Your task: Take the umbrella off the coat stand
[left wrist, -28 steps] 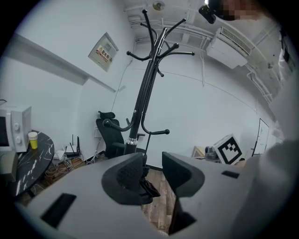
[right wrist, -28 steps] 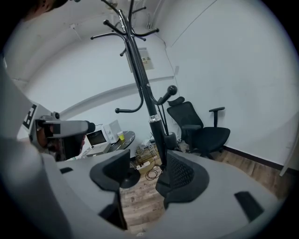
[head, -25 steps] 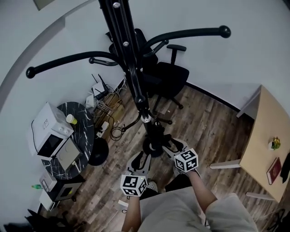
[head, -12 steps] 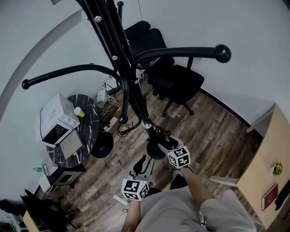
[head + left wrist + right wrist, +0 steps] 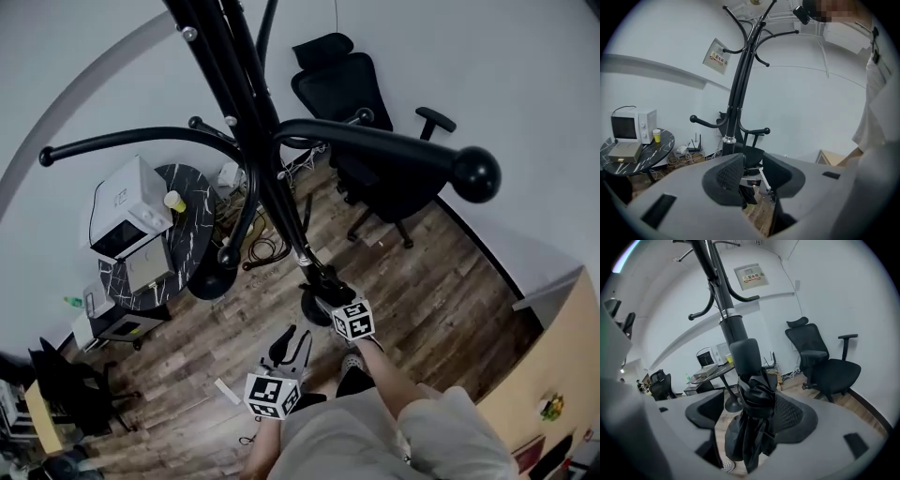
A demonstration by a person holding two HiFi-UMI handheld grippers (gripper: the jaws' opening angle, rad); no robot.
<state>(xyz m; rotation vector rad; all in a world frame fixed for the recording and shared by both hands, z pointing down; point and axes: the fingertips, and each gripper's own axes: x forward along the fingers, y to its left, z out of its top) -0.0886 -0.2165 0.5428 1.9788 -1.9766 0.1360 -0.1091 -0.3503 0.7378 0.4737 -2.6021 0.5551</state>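
Above the brown wood floor, the folded black umbrella sits between my just-opening right jaws; my left jaws are open, empty.

Right gripper view: right gripper jaws just opening, umbrella between them. Fabric half covers one pad, so we cannot tell contact there. Umbrella's lower end drops behind gripper body. Wall sign print too small for us to read.
Head view: we lose coat stand top past upper edge. Its base partly behind right gripper. Desk cut by right edge.
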